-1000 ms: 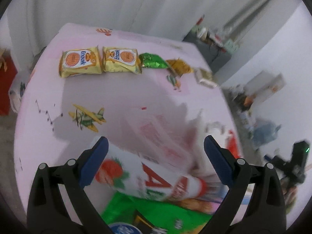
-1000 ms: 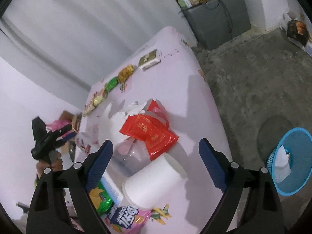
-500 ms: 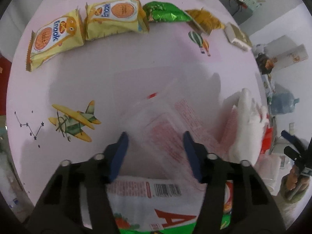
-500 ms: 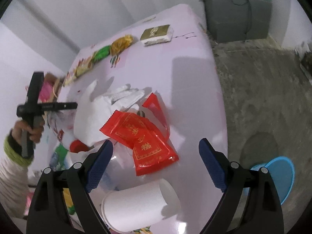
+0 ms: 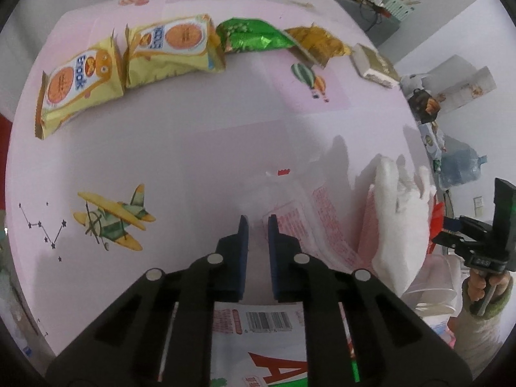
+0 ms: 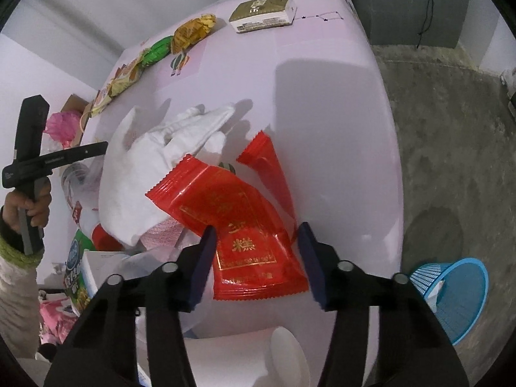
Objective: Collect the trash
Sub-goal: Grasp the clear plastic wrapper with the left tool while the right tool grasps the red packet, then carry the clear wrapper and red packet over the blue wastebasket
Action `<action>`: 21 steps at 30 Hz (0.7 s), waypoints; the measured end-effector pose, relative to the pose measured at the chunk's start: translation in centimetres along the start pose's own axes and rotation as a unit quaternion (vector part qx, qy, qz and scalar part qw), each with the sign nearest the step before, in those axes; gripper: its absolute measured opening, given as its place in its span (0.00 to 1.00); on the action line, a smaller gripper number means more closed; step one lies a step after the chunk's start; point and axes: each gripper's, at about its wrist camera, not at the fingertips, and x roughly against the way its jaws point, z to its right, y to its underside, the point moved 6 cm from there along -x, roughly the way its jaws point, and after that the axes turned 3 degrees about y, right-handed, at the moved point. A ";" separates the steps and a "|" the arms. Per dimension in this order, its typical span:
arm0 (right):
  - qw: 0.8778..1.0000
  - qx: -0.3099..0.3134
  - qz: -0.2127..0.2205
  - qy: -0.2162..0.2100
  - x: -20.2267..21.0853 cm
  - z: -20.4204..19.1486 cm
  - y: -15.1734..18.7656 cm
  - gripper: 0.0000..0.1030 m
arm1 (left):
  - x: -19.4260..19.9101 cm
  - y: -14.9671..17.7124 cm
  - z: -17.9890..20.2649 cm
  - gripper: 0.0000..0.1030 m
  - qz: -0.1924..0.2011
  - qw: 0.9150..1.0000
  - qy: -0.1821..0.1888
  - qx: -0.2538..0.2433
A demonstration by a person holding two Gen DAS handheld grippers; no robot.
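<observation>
My left gripper point(image 5: 257, 222) is shut on the edge of a clear plastic wrapper with red print point(image 5: 300, 222) lying on the pink table point(image 5: 193, 142). A white glove point(image 5: 400, 219) lies on the wrapper's right side. My right gripper point(image 6: 256, 235) is open, its fingers either side of a red foil packet point(image 6: 238, 225) on the table. The white glove point(image 6: 154, 167) also shows in the right wrist view, left of the packet. A blue trash basket point(image 6: 451, 293) stands on the floor to the right of the table.
Two yellow snack bags point(image 5: 129, 61), a green wrapper point(image 5: 254, 35), a gold wrapper point(image 5: 317, 43) and a small box point(image 5: 375, 66) line the table's far side. A white paper cup point(image 6: 242, 354) lies near my right gripper. A white carton point(image 5: 258, 338) lies under my left gripper.
My left gripper has closed from wide open onto the clear wrapper. My right gripper has moved down and forward until its fingers straddle the red packet.
</observation>
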 end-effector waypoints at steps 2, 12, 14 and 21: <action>1.000 -0.002 -0.001 0.003 -0.1 0.2 0.0 0.29 | 0.6 -0.2 0.2 0.05 0.013 1.000 0.002 -0.003; 0.999 -0.027 0.028 -0.005 1.1 0.5 -0.1 0.04 | 6.6 -0.6 1.7 0.01 0.101 0.994 -0.004 -0.032; 0.999 -0.031 0.042 -0.002 2.0 0.5 -0.1 0.04 | 8.6 -0.6 2.2 0.01 0.129 0.991 -0.011 -0.042; 0.994 -0.038 0.105 -0.009 6.8 0.2 -0.5 0.04 | 14.4 -0.4 4.7 0.01 0.203 0.976 -0.029 -0.072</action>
